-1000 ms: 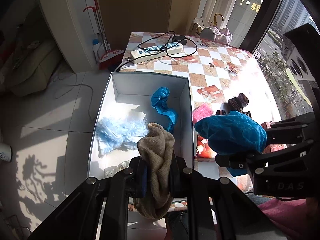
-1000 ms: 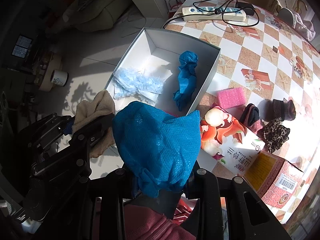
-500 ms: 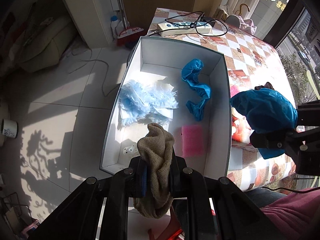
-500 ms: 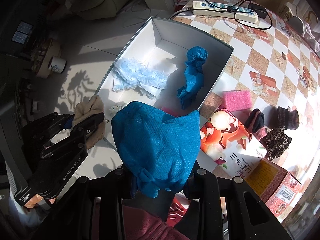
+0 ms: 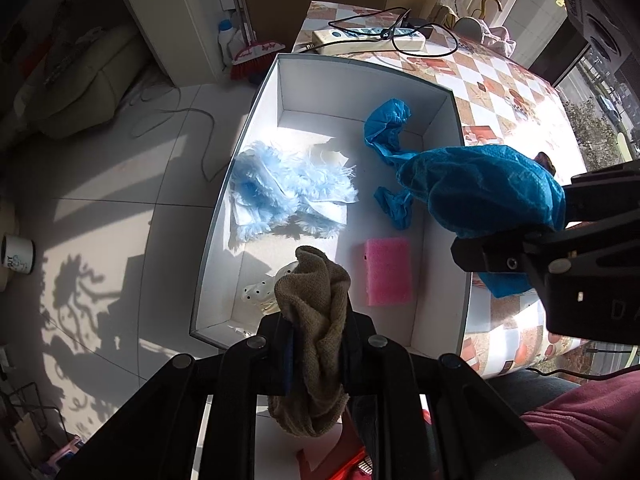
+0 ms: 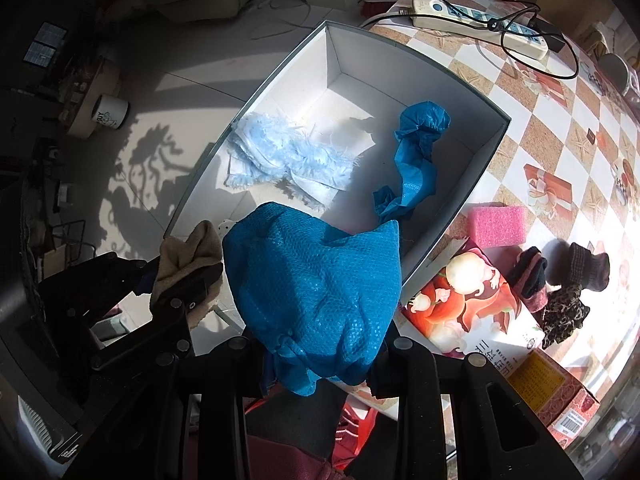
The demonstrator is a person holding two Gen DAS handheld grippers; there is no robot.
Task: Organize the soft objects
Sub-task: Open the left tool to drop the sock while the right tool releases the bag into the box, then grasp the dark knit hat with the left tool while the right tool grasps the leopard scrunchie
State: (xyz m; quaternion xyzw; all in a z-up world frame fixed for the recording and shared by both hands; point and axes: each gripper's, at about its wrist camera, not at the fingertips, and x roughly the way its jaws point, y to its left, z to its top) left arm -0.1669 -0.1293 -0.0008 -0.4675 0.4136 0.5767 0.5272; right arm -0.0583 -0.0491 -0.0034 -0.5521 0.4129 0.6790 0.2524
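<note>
My left gripper (image 5: pixel 316 336) is shut on a tan knitted sock (image 5: pixel 314 300) and holds it over the near end of the white box (image 5: pixel 280 80). My right gripper (image 6: pixel 320 344) is shut on a blue mesh cap (image 6: pixel 316 280), held above the box's near right rim; the cap also shows in the left wrist view (image 5: pixel 484 188). Inside the box lie a light blue fluffy cloth (image 5: pixel 280 188), a crumpled blue cover (image 5: pixel 390 120), a pink sponge (image 5: pixel 388 272) and a white perforated item (image 5: pixel 258 292).
On the checkered table (image 6: pixel 560 120) lie another pink sponge (image 6: pixel 498 226), dark socks (image 6: pixel 532 276), a leopard-print piece (image 6: pixel 564 312), a printed carton (image 6: pixel 472 312), a red box (image 6: pixel 560 400) and a power strip (image 6: pixel 480 20) with cables. Tiled floor lies left of the box.
Both grippers have moved closer over the box. The blue cap now hangs over the box's right rim and the tan sock over its near end. Both grips are unchanged.
</note>
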